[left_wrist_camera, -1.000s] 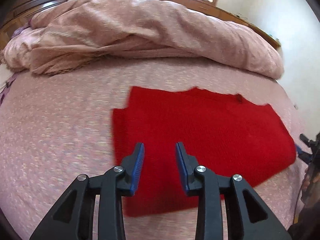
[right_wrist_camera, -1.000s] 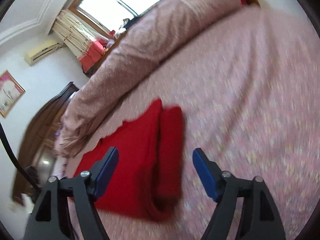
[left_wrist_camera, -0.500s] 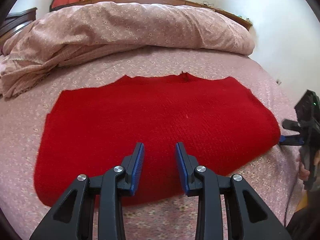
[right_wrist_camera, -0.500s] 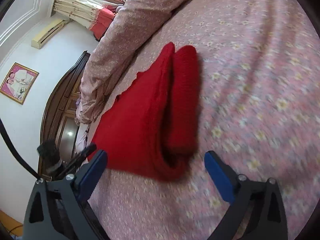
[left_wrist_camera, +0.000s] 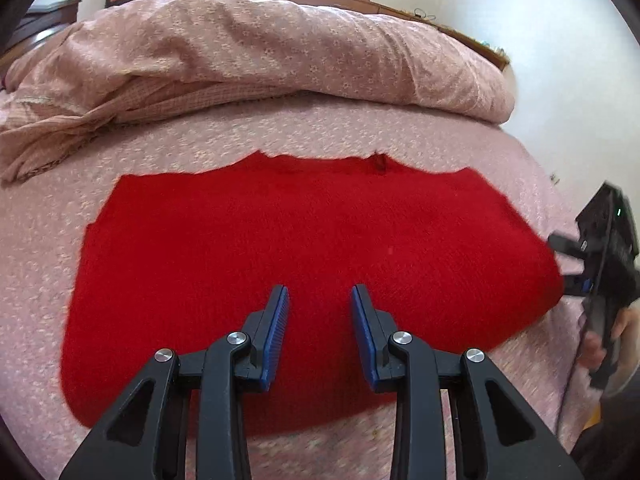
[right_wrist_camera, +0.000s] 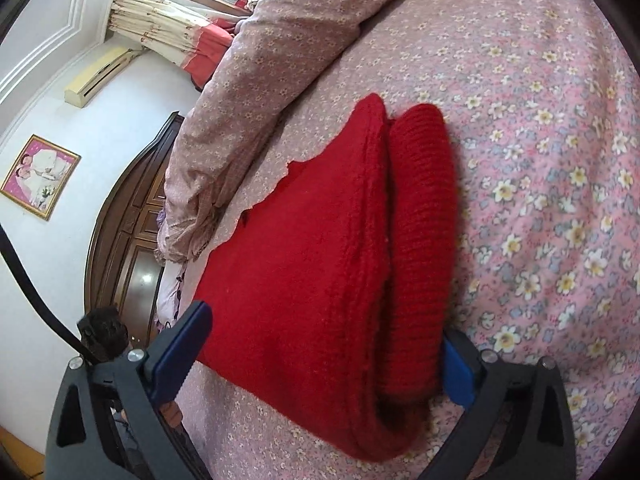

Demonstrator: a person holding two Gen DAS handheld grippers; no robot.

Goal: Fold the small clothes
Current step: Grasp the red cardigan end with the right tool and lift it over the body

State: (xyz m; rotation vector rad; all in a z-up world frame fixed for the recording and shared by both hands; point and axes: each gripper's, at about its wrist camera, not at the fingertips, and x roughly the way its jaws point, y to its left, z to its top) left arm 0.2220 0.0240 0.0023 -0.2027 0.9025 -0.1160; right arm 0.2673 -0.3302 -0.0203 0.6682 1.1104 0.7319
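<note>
A red knitted garment (left_wrist_camera: 304,248) lies flat on the pink flowered bed sheet (left_wrist_camera: 36,264), folded in layers. My left gripper (left_wrist_camera: 319,300) hovers over its near edge, open and empty. My right gripper (right_wrist_camera: 326,350) is wide open at the garment's right end (right_wrist_camera: 320,264), its fingers on either side of the folded edge and the ribbed roll (right_wrist_camera: 424,232). In the left wrist view the right gripper (left_wrist_camera: 580,264) shows at the garment's right edge.
A bunched pink quilt (left_wrist_camera: 256,56) lies along the far side of the bed. The sheet (right_wrist_camera: 552,160) spreads to the right of the garment. A dark wooden wardrobe (right_wrist_camera: 128,240) and a wall picture (right_wrist_camera: 38,176) stand beyond the bed.
My left gripper drew back over the garment's near middle. My right gripper moved in to the garment's right end, so the folded edge now sits between its open fingers.
</note>
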